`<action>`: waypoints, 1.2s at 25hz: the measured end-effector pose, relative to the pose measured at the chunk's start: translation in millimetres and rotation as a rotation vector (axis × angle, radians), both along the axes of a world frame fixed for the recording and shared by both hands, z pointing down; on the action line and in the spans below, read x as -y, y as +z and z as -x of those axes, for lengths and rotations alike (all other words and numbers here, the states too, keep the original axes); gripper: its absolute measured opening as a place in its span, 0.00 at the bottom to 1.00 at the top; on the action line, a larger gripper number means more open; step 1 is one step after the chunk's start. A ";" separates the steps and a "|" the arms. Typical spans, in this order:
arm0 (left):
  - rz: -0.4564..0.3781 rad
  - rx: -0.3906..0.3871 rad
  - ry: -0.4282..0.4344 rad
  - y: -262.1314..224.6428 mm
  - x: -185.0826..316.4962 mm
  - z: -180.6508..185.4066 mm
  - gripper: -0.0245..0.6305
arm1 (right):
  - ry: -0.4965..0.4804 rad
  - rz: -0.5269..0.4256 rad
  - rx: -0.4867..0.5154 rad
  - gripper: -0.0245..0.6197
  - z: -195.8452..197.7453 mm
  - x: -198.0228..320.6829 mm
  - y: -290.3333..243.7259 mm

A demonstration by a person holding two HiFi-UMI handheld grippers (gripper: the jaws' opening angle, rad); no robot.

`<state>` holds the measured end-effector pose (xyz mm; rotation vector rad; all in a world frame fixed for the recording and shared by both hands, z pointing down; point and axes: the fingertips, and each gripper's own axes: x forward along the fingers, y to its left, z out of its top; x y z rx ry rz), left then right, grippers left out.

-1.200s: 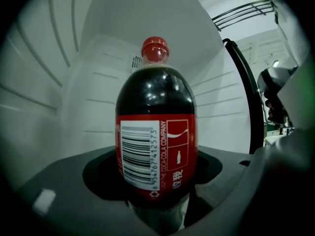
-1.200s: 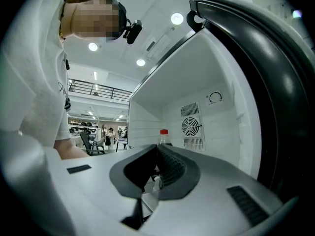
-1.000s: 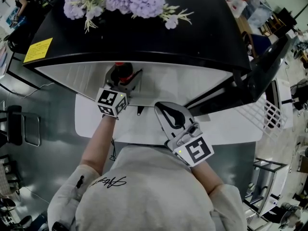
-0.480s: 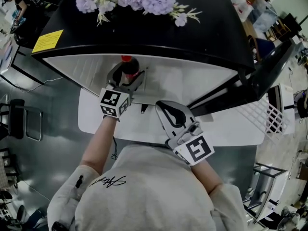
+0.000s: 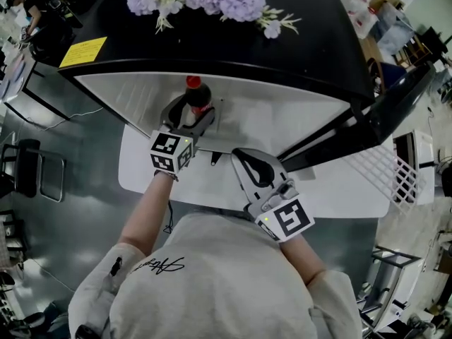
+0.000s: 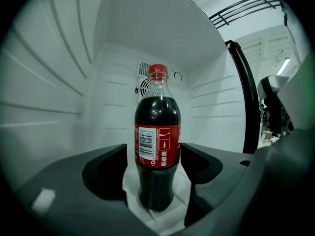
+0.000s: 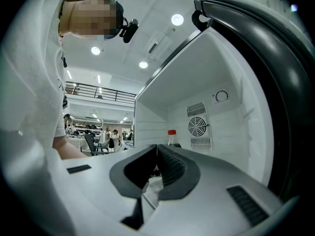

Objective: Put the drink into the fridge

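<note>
Left gripper view: bottle [image 6: 157, 132] stands upright inside fridge [image 6: 108, 73].
Left gripper [image 6: 154, 156] released, jaws flanking bottle; right gripper [image 5: 244, 159] clenched empty, 5 o'clock of it.

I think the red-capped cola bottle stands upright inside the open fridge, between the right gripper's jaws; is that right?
Not quite: the cola bottle stands between the left gripper's open jaws, not the right's, as the left gripper view shows. The right gripper is shut and empty. Red cap, upright, inside the open fridge: all correct.

The cola bottle [image 6: 157, 151] wears a red label [image 6: 157, 149] with a barcode (small print unreadable); the yellow sticker [image 5: 82, 51] atop the fridge [image 5: 282, 55] is illegible too.
</note>
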<state>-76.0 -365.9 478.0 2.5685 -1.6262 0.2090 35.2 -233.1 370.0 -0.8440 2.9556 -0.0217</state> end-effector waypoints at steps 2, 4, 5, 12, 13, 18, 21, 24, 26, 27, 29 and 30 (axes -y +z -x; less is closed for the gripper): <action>0.004 0.000 -0.002 0.4 -3.1 1.3 0.53 | 0.001 -0.001 0.005 0.06 0.2 0.5 -0.9; 0.003 0.003 -0.001 -0.3 -6.4 0.7 0.53 | 0.001 -0.005 0.008 0.06 0.4 1.1 -2.0; 0.004 0.004 0.000 -0.4 -8.1 0.3 0.53 | 0.001 -0.007 0.008 0.06 0.7 1.6 -2.2; 0.018 -0.007 -0.001 4.2 -24.7 6.0 0.53 | 0.003 -0.015 0.005 0.06 7.7 1.9 -2.1; 0.024 -0.013 0.001 5.5 -28.3 7.1 0.53 | 0.004 -0.016 0.004 0.06 9.0 1.6 -2.6; -0.005 -0.049 0.028 -7.5 -50.9 7.9 0.53 | 0.013 -0.017 0.005 0.06 18.5 -1.6 -5.7; -0.035 -0.052 0.066 -28.3 -68.5 5.2 0.53 | 0.024 -0.013 0.014 0.06 24.0 -4.8 -7.3; -0.052 -0.068 0.092 -45.3 -85.4 5.5 0.53 | 0.041 -0.008 0.018 0.06 27.0 -7.8 -8.0; -0.062 -0.089 0.097 -54.8 -95.0 9.2 0.53 | 0.049 -0.010 0.019 0.06 29.3 -10.8 -9.1; -0.068 -0.097 0.100 -59.1 -98.6 10.9 0.53 | 0.052 -0.012 0.019 0.06 30.3 -12.2 -9.9; -0.075 -0.103 0.111 -66.2 -104.6 12.2 0.53 | 0.061 -0.016 0.019 0.06 31.5 -14.8 -11.5; -0.076 -0.105 0.118 -69.1 -107.4 12.1 0.53 | 0.066 -0.018 0.019 0.06 31.6 -16.1 -12.4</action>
